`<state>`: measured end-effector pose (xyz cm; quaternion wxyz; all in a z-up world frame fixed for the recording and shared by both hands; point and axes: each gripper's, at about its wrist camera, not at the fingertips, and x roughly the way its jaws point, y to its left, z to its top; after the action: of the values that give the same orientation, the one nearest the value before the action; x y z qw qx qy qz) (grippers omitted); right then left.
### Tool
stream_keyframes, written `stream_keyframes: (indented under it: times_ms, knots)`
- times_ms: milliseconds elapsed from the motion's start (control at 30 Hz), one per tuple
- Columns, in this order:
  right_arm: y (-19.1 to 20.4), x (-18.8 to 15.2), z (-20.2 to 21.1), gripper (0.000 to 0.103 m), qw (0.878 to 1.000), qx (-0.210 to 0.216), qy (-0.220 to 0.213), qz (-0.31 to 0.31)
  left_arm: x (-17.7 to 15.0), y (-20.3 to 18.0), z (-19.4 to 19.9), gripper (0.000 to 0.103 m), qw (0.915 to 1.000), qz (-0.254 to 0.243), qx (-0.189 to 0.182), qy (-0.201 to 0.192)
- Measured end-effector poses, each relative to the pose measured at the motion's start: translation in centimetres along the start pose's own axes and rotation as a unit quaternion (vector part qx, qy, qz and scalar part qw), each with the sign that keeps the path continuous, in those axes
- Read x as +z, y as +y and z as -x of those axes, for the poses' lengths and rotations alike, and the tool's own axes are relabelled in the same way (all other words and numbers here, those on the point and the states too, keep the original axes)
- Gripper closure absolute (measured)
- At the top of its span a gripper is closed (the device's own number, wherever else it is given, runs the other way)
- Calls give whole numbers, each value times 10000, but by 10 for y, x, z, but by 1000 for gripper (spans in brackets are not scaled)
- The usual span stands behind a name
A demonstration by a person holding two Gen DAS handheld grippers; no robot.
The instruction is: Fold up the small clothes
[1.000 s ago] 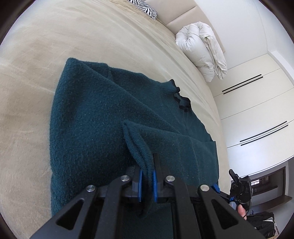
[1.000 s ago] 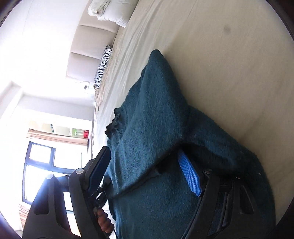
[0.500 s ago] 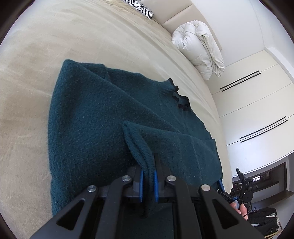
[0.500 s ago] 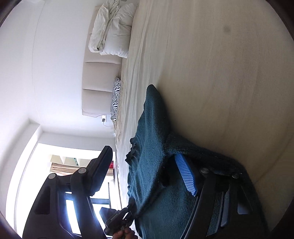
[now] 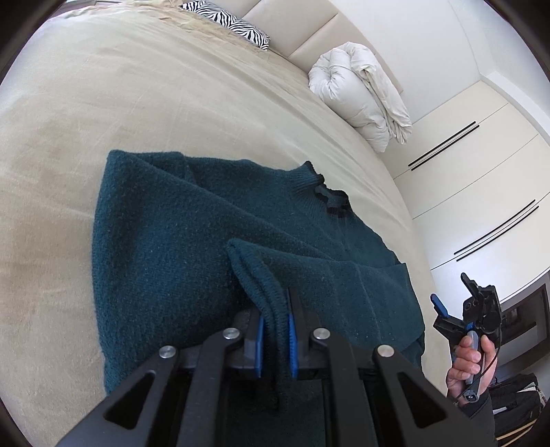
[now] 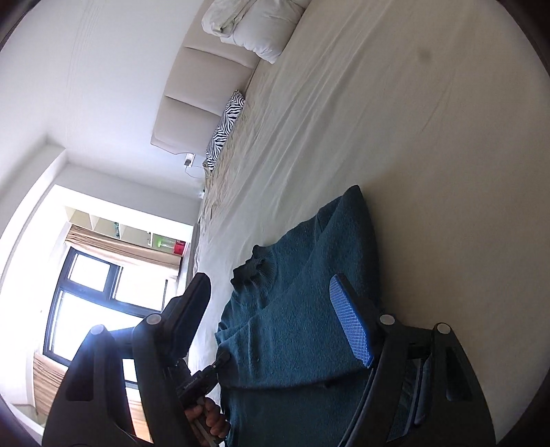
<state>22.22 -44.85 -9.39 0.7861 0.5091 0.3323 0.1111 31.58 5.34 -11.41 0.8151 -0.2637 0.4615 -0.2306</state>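
Observation:
A dark teal knit sweater (image 5: 178, 247) lies on the beige bed (image 5: 103, 103), collar (image 5: 326, 192) toward the headboard, its lower part folded up over the body. My left gripper (image 5: 275, 330) is shut on the sweater's ribbed hem, the doubled edge pinched between the blue pads. My right gripper (image 6: 271, 295) is open and empty, held above the sweater (image 6: 299, 309); it also shows in the left wrist view (image 5: 460, 302) beyond the bed's right edge.
A rolled white duvet (image 5: 361, 93) and a zebra-print pillow (image 5: 230, 24) lie by the headboard. White wardrobe doors (image 5: 481, 178) stand past the bed's right edge. A window (image 6: 89, 295) is on the far side.
My right gripper has let go of the sweater and pulled up and away from it. The left gripper keeps its grip on the hem and has drawn back slightly.

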Motion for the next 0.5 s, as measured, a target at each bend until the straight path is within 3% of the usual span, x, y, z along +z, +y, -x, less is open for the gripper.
stream_keyframes:
  times_ms: [167,267,367,500]
  knots:
    - [-13,33,-45,31,9999,-104,64,-115,0,12,-5,89,9998,141,-113,-56]
    - [-22,42,-69,31,9991,-77,336,-229,-1,22,-8,90,9993,270,-264,-58]
    - [-32,31,-81,32,9968,-298,732,-113,-3,27,-9,90,9989,285,-354,-99]
    - [-34,3,-63,32,9951,-90,978,84,-4,28,-9,90,9991,209,-345,-132]
